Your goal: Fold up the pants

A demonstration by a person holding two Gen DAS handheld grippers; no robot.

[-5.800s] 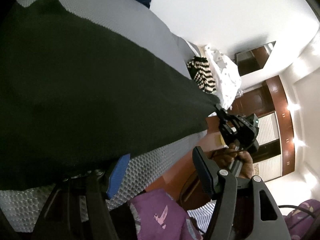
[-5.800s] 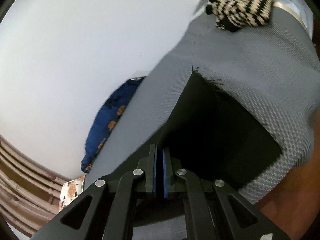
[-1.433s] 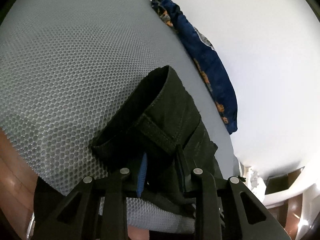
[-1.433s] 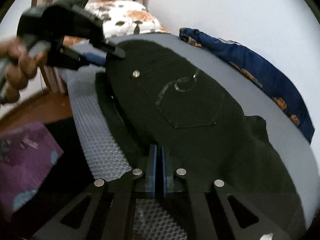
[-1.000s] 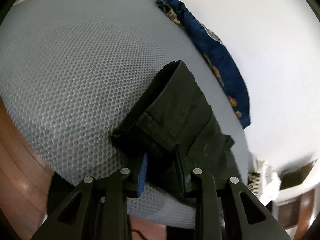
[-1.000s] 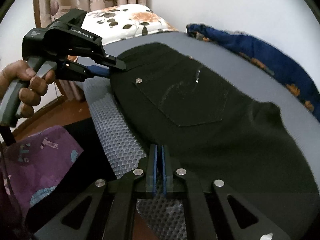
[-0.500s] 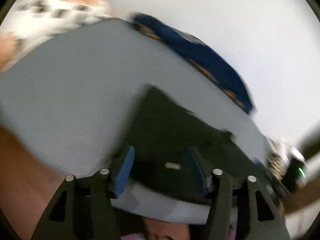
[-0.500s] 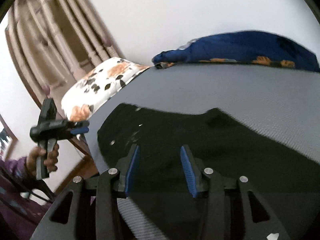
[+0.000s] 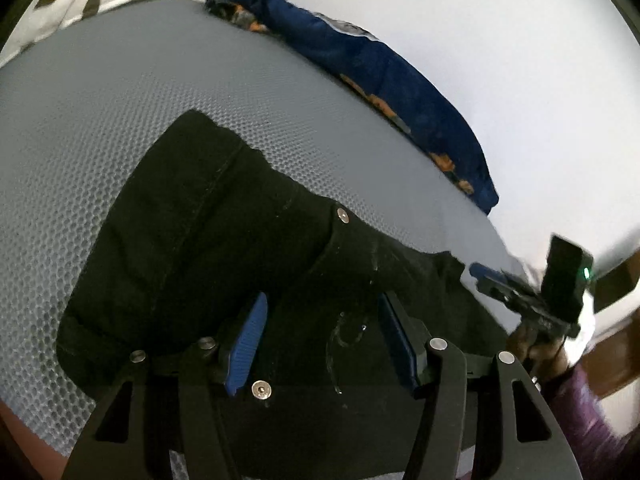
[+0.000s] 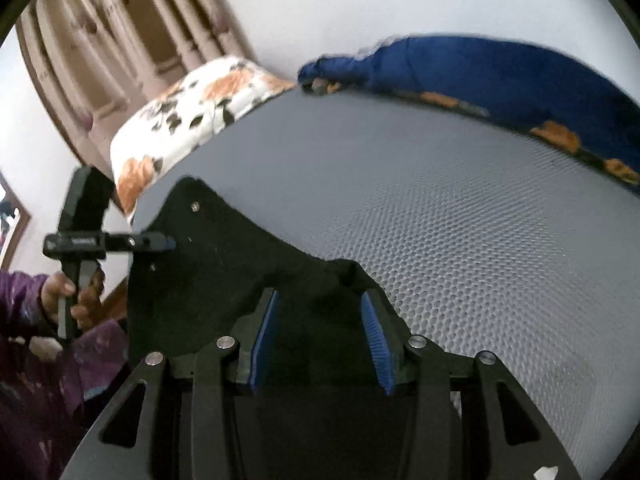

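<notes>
The black pants lie folded on the grey mesh bed, waistband end to the left, back pocket and rivets facing up. My left gripper is open and empty, held just above the pants near the pocket. My right gripper is open and empty above the other end of the pants. Each gripper shows in the other's view: the right gripper at the pants' far right edge, the left gripper at their left edge.
A dark blue patterned cloth lies along the bed's far edge against the white wall. A white floral pillow sits at the head end, with beige curtains behind. Wooden floor shows past the near bed edge.
Both grippers let go of the pants and opened. They drew back and lifted, leaving the folded pants lying flat on the bed.
</notes>
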